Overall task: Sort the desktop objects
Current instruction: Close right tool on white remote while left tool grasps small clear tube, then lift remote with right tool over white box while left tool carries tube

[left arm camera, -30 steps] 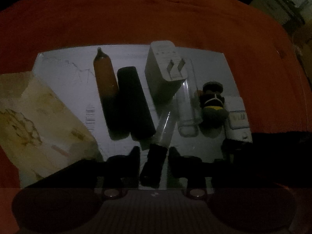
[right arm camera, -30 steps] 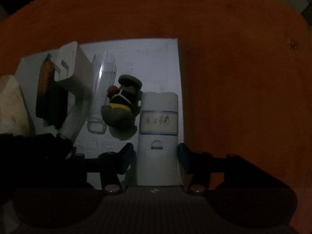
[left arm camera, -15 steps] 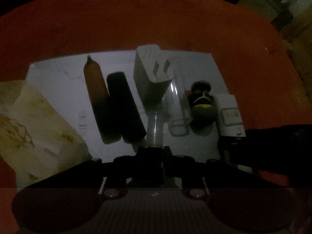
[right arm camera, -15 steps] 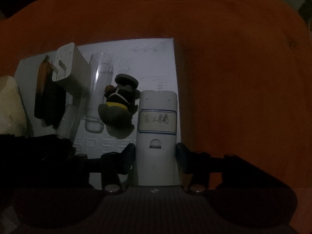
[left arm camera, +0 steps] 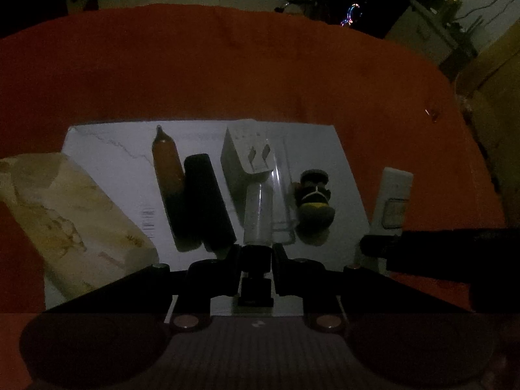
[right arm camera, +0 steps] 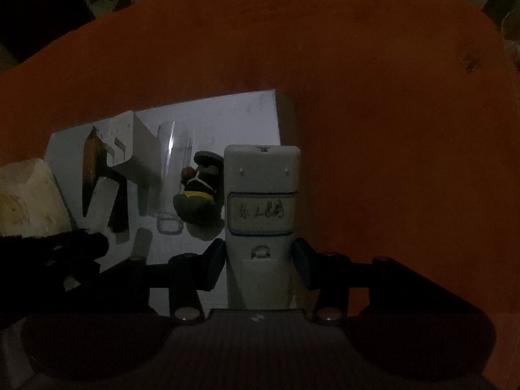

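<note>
So at the bottom middle of the left wrist view, the left gripper [left arm camera: 256, 255] was clenched on the dark end of a frosted marker [left arm camera: 257, 217], whose pale barrel stuck out toward the centre of the frame. Same spot in the right wrist view, the right gripper [right arm camera: 260, 260] was clamped around the lower part of a white remote [right arm camera: 261, 214] with a handwritten label, apparently lifted a bit over the edge of the white sheet [right arm camera: 234, 110]. Further up sat the rest: a little penguin figure [left arm camera: 313, 201], a clear tube [left arm camera: 281, 195], a white charger [left arm camera: 242, 162], a black bar [left arm camera: 208, 201] touching an orange pen [left arm camera: 167, 169], and a wooden block [left arm camera: 65, 214] at the left edge. My worry was the marker: gripped only at one end, it could pivot and knock the tube just beside it, which would roll. It was really dim too, so misjudging gaps seemed easy.
</note>
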